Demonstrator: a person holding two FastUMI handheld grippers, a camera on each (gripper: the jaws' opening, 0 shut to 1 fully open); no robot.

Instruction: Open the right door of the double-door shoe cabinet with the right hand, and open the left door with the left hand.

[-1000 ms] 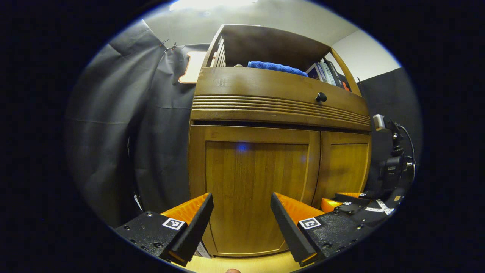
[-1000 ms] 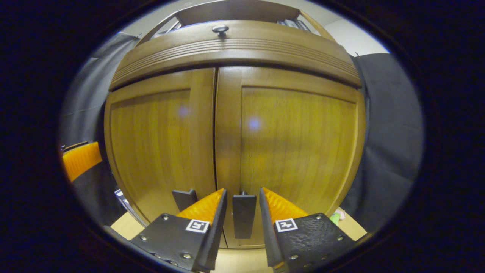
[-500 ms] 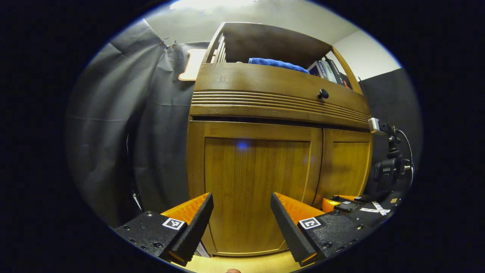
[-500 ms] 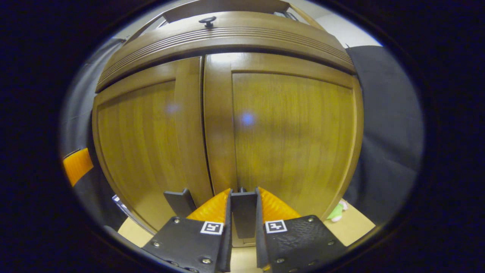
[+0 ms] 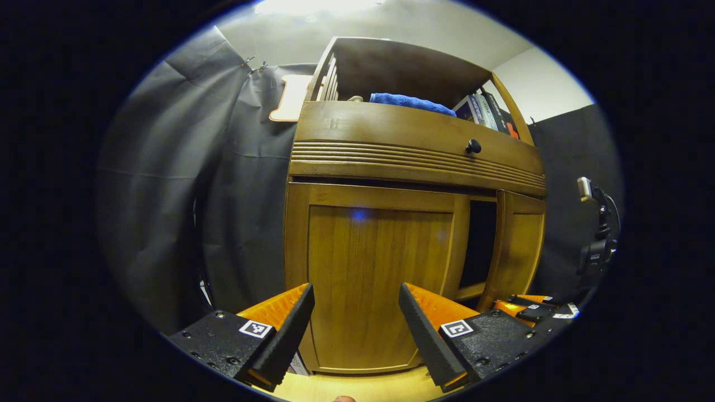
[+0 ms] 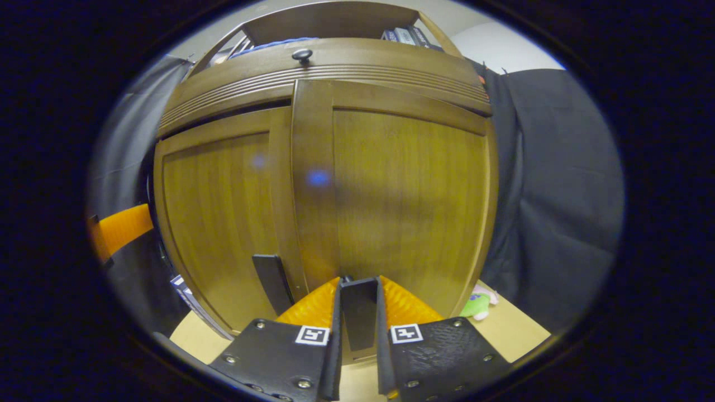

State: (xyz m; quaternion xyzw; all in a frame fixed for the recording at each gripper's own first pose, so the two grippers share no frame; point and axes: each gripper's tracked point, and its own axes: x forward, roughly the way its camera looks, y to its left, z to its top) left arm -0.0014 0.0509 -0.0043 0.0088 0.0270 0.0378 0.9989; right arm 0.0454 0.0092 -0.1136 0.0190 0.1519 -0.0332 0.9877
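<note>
The wooden shoe cabinet fills both views. In the right gripper view my right gripper (image 6: 357, 318) is shut on the dark handle (image 6: 357, 312) of the right door (image 6: 402, 190), which stands swung partly out. The left door's dark handle (image 6: 272, 282) sits just to its left on the left door (image 6: 218, 212). In the left gripper view my left gripper (image 5: 356, 304) hangs open in front of the closed left door (image 5: 380, 268), with nothing between its fingers. The right door (image 5: 516, 245) stands ajar with a dark gap (image 5: 477, 245) beside it, and the right gripper (image 5: 530, 306) shows low at the right.
Above the doors runs a drawer with a black knob (image 5: 473, 146), and an open shelf holds a blue towel (image 5: 410, 102) and books (image 5: 486, 109). A camera on a stand (image 5: 595, 245) is at the right. A green toy (image 6: 475, 304) lies on the pale floor (image 6: 525, 329).
My right gripper closed on the right door's handle and pulled the door out; a dark gap has opened between the doors. The left gripper stayed open and nearly still.
</note>
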